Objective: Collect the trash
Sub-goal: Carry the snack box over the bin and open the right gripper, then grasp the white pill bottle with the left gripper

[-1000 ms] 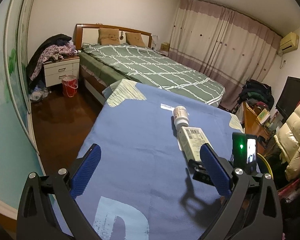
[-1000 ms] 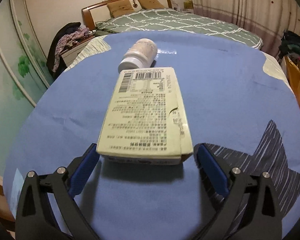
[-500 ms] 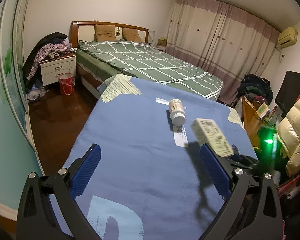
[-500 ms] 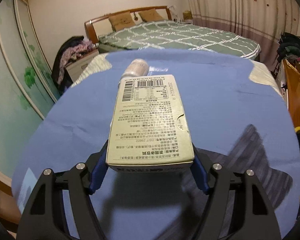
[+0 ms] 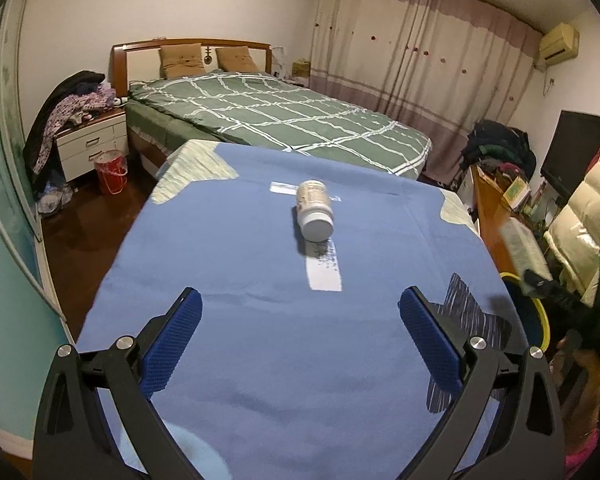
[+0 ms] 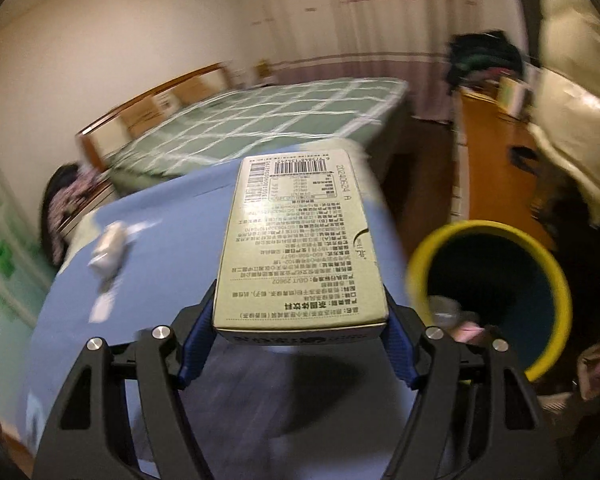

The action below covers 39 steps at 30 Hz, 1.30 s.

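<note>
Blurred white bottle (image 6: 110, 249) at left frame; right gripper (image 6: 300, 330) clamped on green box (image 6: 300, 248); left gripper (image 5: 300, 332) wide apart, empty.

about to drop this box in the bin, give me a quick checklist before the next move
1. Right gripper clamped on pale green printed carton: ok.
2. Carton above yellow-rimmed dark blue bin: not ok, bin lies to its right.
3. Bin mouth open: ok, some litter at the bottom.
4. Left gripper open and empty: ok.
5. White plastic bottle on blue cloth awaiting pickup: ok.
</note>
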Tool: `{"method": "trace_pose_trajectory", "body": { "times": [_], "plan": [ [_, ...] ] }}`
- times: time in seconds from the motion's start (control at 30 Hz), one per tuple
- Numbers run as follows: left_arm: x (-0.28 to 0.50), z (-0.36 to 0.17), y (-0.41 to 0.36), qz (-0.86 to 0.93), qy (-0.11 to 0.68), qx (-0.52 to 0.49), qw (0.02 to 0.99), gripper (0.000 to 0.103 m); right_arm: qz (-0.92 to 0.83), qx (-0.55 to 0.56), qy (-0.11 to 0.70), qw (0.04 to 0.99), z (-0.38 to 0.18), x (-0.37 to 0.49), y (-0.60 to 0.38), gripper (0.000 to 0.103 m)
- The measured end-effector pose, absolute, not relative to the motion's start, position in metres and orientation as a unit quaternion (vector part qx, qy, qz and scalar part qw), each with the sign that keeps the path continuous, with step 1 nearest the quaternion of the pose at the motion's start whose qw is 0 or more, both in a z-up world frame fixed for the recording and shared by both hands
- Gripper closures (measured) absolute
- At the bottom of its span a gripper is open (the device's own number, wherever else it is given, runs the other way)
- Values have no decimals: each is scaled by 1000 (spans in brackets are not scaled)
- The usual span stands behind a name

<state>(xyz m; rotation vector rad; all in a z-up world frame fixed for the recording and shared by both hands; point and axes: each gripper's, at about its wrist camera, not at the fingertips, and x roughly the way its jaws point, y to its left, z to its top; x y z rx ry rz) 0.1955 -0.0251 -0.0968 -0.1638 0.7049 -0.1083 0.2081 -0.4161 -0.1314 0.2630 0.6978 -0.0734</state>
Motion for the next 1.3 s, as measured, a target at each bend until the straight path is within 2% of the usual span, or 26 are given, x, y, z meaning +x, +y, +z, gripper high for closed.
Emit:
{"method": "trace_pose_trajectory", "body": {
  "times": [0.3,0.43,0.87,1.07,1.13,1.17,1.3],
  "plan": [
    [249,-119,-58,-66,378,-63,921,5,-173,187,360,898,-170,212,-526,34],
    [272,-129,-69,-65,389,-61,917,5,-214,213,359,883,-186,209,-551,31],
    [359,-157,-77,-38,419,-51,906,5,-231,202,293,905,-172,196,-524,26],
    [412,-164,-73,-30,441,-58,895,5,-239,175,297,908,-167,205,-517,26],
    [434,-170,-74,-23,456,-55,888,8,-239,178,301,906,-168,206,-519,26],
    [444,-173,-75,-19,464,-54,884,13,-238,178,304,905,-169,207,-519,26],
    [473,-180,-74,-10,484,-49,874,21,-238,172,310,904,-169,208,-517,26]
  ]
}}
